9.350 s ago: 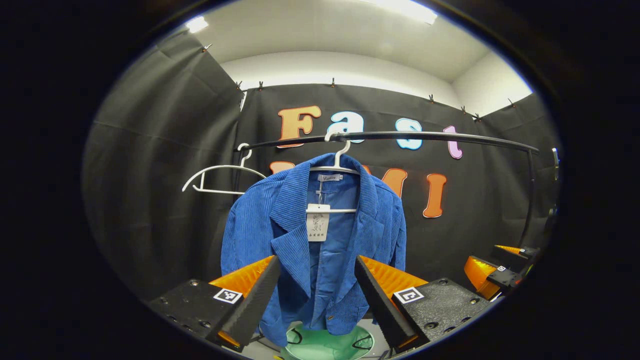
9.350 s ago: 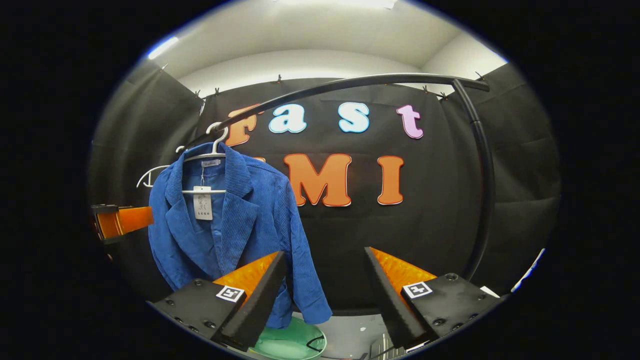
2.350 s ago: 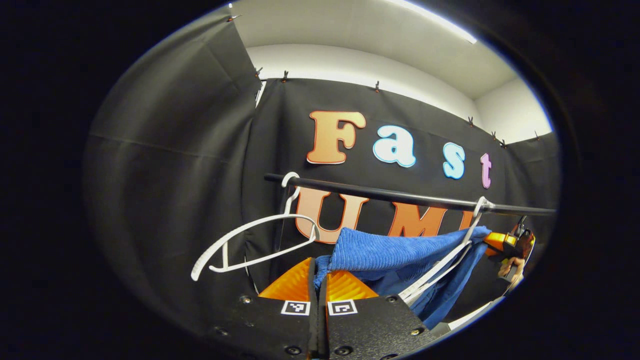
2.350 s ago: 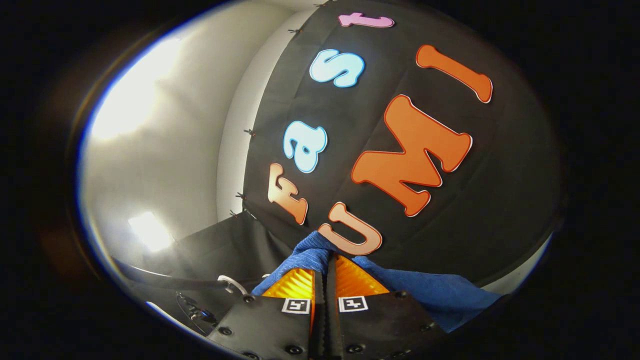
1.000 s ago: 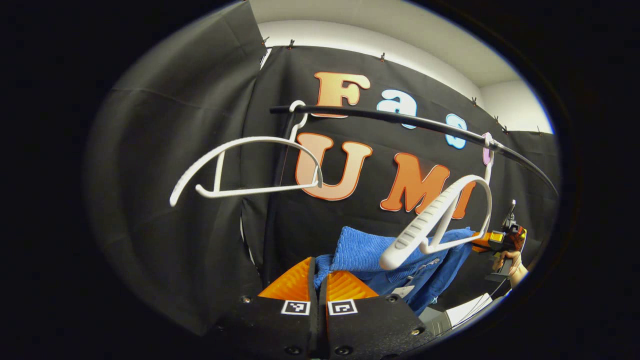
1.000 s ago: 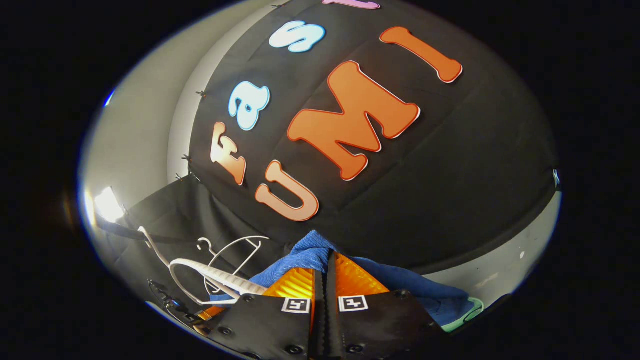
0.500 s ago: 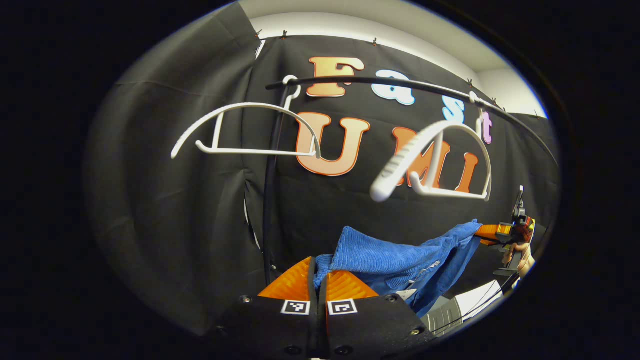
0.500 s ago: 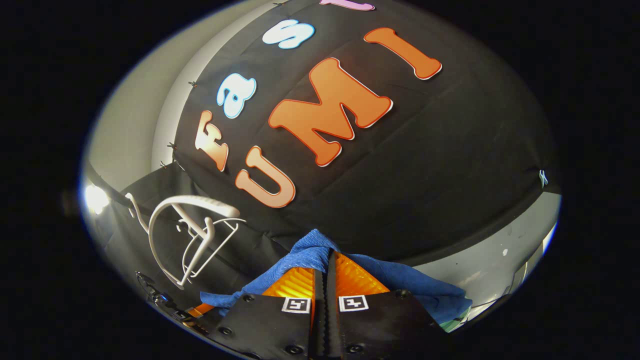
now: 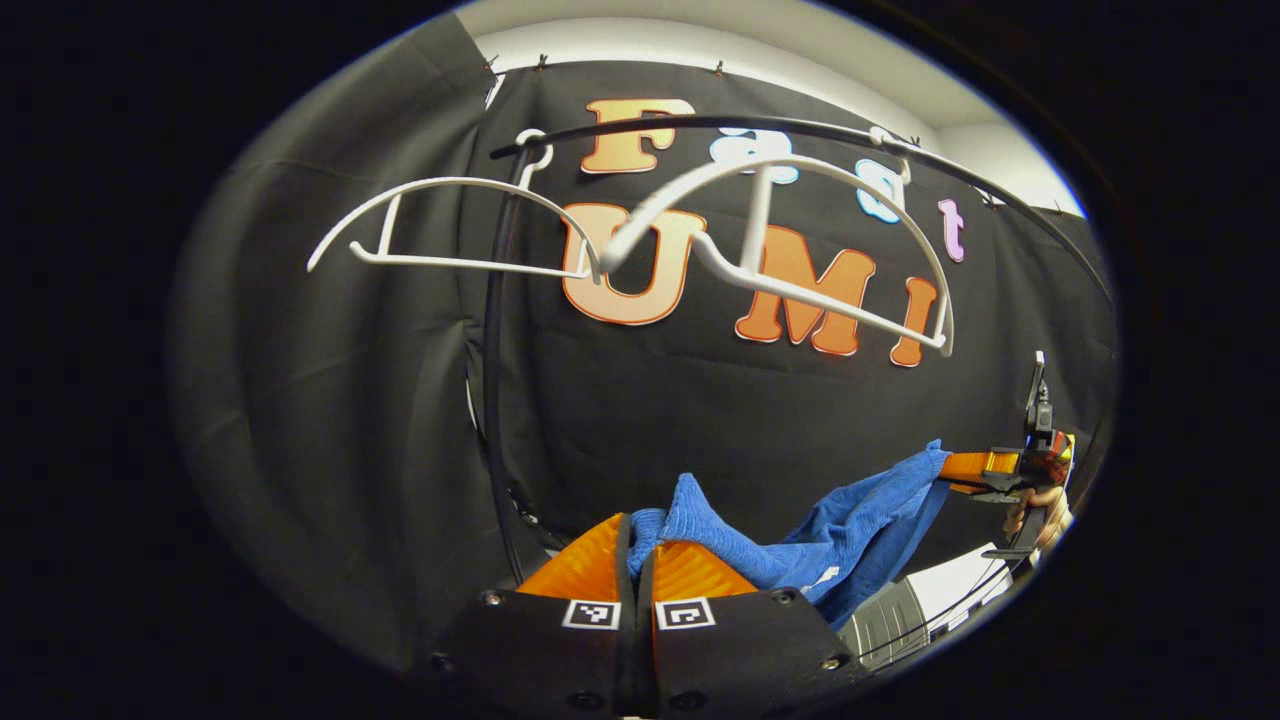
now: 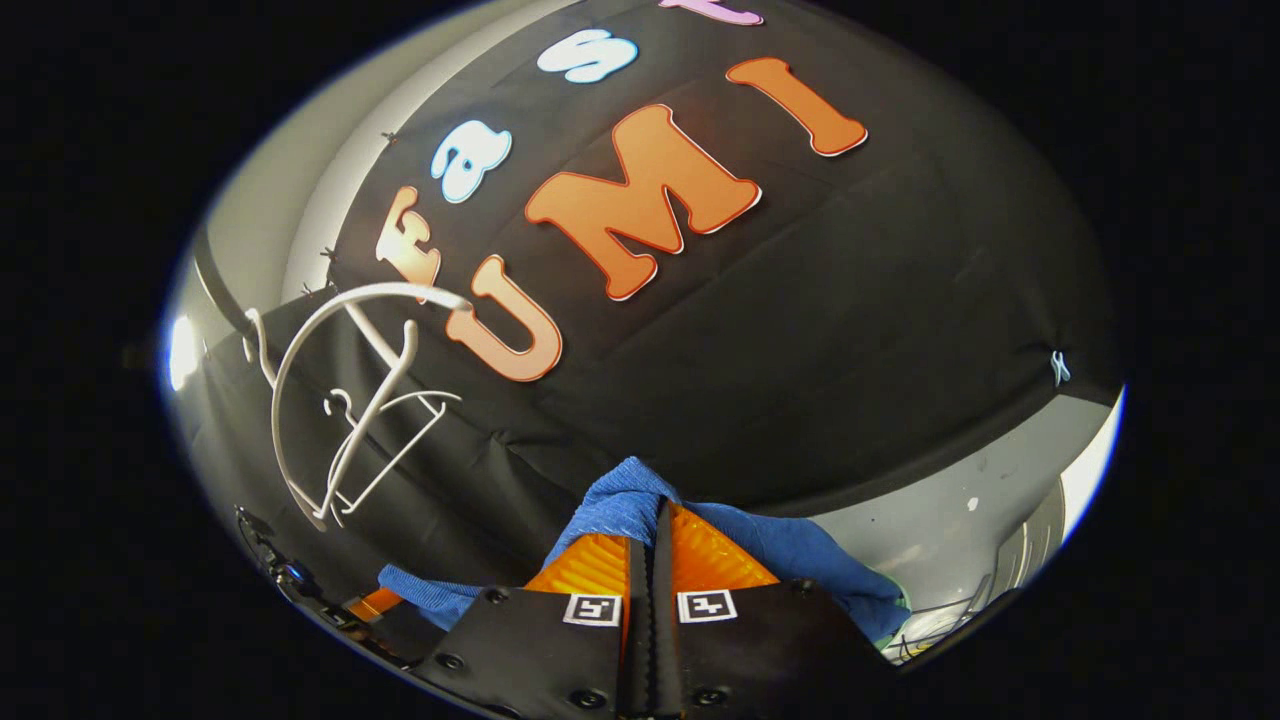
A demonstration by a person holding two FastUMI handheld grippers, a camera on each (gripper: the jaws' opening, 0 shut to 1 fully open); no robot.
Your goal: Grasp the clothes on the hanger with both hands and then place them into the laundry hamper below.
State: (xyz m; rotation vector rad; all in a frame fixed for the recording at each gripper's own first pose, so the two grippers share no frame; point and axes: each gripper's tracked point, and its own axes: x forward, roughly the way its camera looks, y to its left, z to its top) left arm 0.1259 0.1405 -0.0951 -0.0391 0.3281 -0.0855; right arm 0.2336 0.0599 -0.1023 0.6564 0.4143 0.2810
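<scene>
The blue corduroy jacket (image 9: pixel 850 510) is off the hanger and sags between my two grippers. My left gripper (image 9: pixel 637 540) is shut on one end of it at the bottom of the left gripper view. Far right in that view, my right gripper (image 9: pixel 985 468), held by a hand (image 9: pixel 1040 512), pinches the other end. In the right gripper view, my right gripper (image 10: pixel 655 512) is shut on a fold of the jacket (image 10: pixel 620 500), and the left gripper (image 10: pixel 375 603) shows low at the left. The bare white hanger (image 9: pixel 790 230) hangs tilted on the black rail (image 9: pixel 800 128). A green hamper edge (image 10: pixel 893 607) peeks out low right.
A second bare white hanger (image 9: pixel 450 222) hangs on the rail to the left, its tip close to the first. The rail's upright post (image 9: pixel 492 400) runs down just left of my left gripper. A grey ribbed object (image 9: pixel 890 622) sits low right.
Both grippers have sunk lower with the jacket still held. The freed hanger has swung away, now well above the cloth and nearer the other hanger.
</scene>
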